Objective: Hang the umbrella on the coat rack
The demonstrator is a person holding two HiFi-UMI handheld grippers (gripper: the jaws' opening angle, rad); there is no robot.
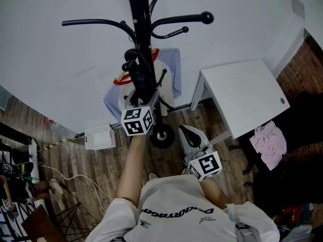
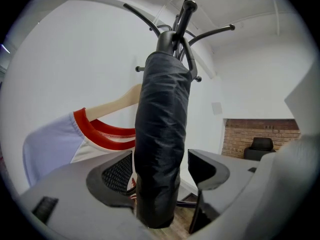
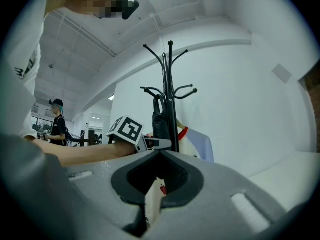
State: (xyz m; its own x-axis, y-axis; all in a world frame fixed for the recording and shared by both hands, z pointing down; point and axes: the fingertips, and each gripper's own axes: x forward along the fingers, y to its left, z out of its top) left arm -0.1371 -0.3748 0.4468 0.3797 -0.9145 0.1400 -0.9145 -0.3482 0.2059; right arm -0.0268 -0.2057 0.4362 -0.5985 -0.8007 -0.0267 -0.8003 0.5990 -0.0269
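Note:
The black folded umbrella (image 1: 136,70) hangs upright against the black coat rack (image 1: 137,14), its top end up by a hook. In the left gripper view the umbrella (image 2: 162,134) fills the space between my left gripper's (image 2: 160,171) jaws. They stand wide apart, with a gap showing on the right side, so the pads do not press it. In the head view my left gripper (image 1: 145,97) reaches up to the rack pole. My right gripper (image 1: 189,132) hangs back lower right, level, its jaws (image 3: 160,153) closed with nothing in them, facing the rack (image 3: 170,84) and umbrella (image 3: 160,116).
A white shirt (image 1: 169,69) with red collar hangs on a wooden hanger behind the umbrella. A white table (image 1: 242,95) stands to the right, a pink cloth (image 1: 270,140) beyond it. A white box (image 1: 98,137) and cables lie on the floor left. A person (image 3: 56,121) stands far off.

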